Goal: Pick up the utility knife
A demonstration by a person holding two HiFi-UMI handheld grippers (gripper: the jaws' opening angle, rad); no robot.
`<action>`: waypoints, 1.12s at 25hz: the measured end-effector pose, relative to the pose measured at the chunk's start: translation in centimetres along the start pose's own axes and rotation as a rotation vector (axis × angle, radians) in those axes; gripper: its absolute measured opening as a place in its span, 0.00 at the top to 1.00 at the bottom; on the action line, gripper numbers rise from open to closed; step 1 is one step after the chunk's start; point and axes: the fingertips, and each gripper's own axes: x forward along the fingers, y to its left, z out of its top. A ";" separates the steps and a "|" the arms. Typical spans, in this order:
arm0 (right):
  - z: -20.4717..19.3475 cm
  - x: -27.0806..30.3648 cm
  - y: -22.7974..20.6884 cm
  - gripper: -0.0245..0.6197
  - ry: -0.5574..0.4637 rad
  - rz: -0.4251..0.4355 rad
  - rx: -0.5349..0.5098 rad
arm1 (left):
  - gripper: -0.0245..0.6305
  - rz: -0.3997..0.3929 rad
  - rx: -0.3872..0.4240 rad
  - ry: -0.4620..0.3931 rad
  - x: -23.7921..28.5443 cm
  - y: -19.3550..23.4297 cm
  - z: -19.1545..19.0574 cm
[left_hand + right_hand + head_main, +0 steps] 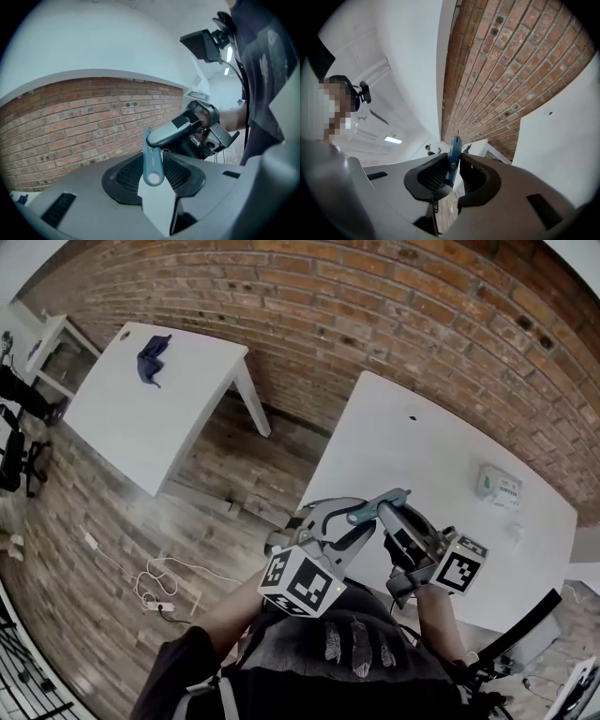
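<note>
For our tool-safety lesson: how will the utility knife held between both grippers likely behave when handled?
The utility knife looks bent at a hinge, so it may fold if pushed. Edge-on in the right gripper it seems thin, so it could pivot. Held aloft by its ends, it is probably light and stiff.

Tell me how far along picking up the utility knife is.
Done: the utility knife is off the white table, held in the air. In hand: the left gripper clamps its blue end, and the right gripper is closed on it too. Left: nothing visible for the pickup itself.
</note>
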 end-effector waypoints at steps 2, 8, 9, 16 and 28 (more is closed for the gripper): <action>-0.2 1.7 0.6 0.84 0.029 0.044 0.014 | 0.77 0.050 -0.014 0.018 -1.0 1.2 -0.4; -1.6 6.6 2.6 0.84 0.130 0.165 0.013 | 0.77 0.206 -0.047 0.064 -5.2 4.3 -2.2; -1.7 7.6 3.3 0.84 0.149 0.194 0.010 | 0.77 0.240 -0.053 0.073 -6.1 4.9 -2.4; -3.9 12.1 8.6 0.84 0.269 0.358 0.007 | 0.77 0.431 -0.074 0.130 -12.4 7.1 -2.6; -7.8 16.5 14.0 0.84 0.386 0.641 0.014 | 0.77 0.637 -0.064 0.236 -19.3 7.1 -3.4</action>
